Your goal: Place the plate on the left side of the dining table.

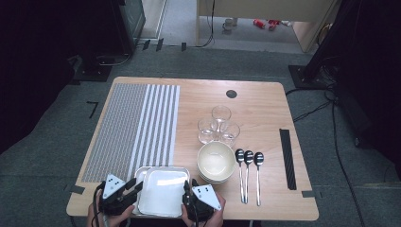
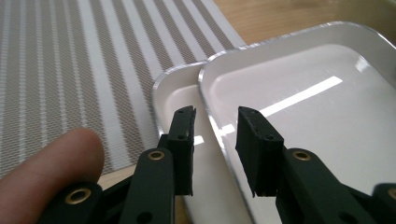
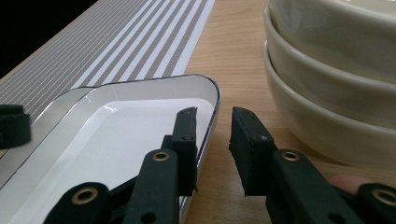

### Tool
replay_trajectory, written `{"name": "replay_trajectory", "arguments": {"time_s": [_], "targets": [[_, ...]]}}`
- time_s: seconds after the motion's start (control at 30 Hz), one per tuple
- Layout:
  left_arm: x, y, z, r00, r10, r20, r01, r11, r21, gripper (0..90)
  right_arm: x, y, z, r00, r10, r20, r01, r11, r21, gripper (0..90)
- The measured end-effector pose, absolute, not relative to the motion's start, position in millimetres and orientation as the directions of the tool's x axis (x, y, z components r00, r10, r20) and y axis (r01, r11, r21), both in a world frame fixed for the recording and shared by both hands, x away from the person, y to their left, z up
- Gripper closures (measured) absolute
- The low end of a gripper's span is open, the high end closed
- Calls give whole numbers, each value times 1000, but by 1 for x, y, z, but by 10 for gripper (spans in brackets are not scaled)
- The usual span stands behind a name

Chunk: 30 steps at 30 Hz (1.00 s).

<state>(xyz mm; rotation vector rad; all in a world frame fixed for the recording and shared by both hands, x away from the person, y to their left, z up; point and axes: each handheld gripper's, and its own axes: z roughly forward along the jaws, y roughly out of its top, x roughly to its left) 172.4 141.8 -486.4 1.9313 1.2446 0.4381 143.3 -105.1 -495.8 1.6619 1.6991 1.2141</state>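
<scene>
Two white metal trays sit stacked at the table's front edge, the top tray (image 1: 163,191) shifted right of the lower tray (image 1: 141,173). My left gripper (image 1: 136,187) is open at the stack's left side. In the left gripper view, my left gripper (image 2: 217,114) straddles the top tray's rim (image 2: 205,88), one jaw over the lower tray (image 2: 173,93). My right gripper (image 1: 187,188) is open at the right side. In its own view, my right gripper (image 3: 214,114) has the tray's right rim (image 3: 212,100) between its jaws. Nothing is clamped.
A stack of cream bowls (image 1: 216,161) stands close to the right of the trays, and looms near in the right gripper view (image 3: 327,93). Behind it are three glasses (image 1: 218,125); three spoons (image 1: 248,165) lie to the right. A striped placemat (image 1: 132,127) covers the left. A black strip (image 1: 287,158) lies far right.
</scene>
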Motion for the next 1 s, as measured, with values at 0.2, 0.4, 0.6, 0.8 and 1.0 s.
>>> {"name": "replay_trajectory", "arguments": {"time_s": [0.2, 0.4, 0.6, 0.8, 1.0], "targets": [[175, 137, -494, 466, 877, -118, 637, -240, 732, 686, 140, -104, -498, -181, 952, 248, 560, -108, 822, 771], [176, 134, -501, 475, 872, -122, 654, -257, 711, 704, 139, -101, -499, -184, 952, 244, 548, -107, 830, 811], [177, 135, -502, 468, 873, -136, 656, -240, 716, 733, 139, -100, -501, -170, 951, 259, 538, -131, 833, 814], [176, 135, -501, 460, 874, -155, 666, -225, 711, 709, 138, -98, -503, -158, 955, 253, 527, -135, 839, 826], [178, 137, -501, 438, 871, -223, 687, -164, 708, 730, 138, -97, -505, -140, 955, 261, 523, -152, 839, 835]]}}
